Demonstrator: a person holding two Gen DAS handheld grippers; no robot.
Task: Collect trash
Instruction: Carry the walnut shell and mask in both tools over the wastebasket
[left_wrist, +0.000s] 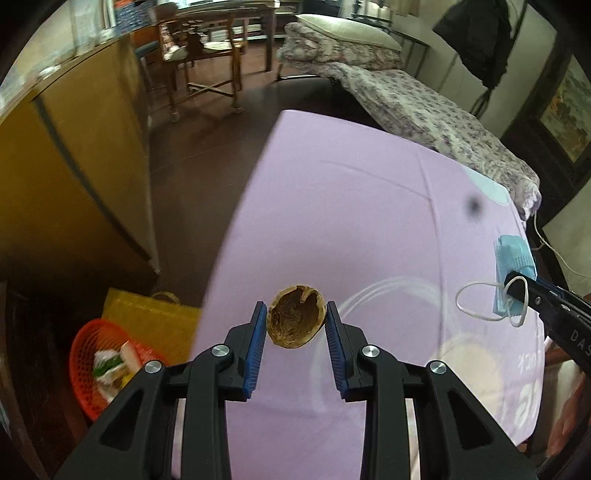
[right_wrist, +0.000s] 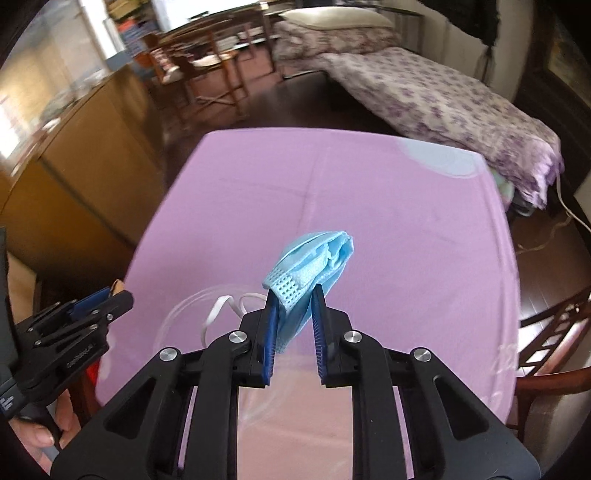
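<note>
- Lilac cloth, smooth with faint fold creases, covers the surface (left_wrist: 369, 192); pale printed circles and rings show on it, and white lettering at its near right corner is too blurred to read.
- Left gripper (left_wrist: 296, 317): black plastic arms with round silver bolts and ribbed blue pads; its fingers (left_wrist: 258, 332) are clamped on a walnut shell half (left_wrist: 295, 319), a hollow brown cup with a rough, wrinkled inside and a tan rim, held clear of the cloth.
- Right gripper (right_wrist: 295, 306): same build; its fingers (right_wrist: 271, 332) are pinched on a face mask (right_wrist: 314, 258), soft pleated light-blue fabric folded over, with a dotted embossed edge and a thin white ear loop (right_wrist: 218, 314) trailing off to the left. The mask hangs above the cloth.
- Letters "DAS" show in white on the right gripper's arm in the left wrist view; the rest is cut off.
- Orange-red mesh plastic basket (left_wrist: 86, 354) sits on the floor beside the surface, holding white and green scraps, with a yellow woven bag (left_wrist: 147, 317) just behind it.
- Floral quilted bed (right_wrist: 443, 99) stands beyond the surface.
</note>
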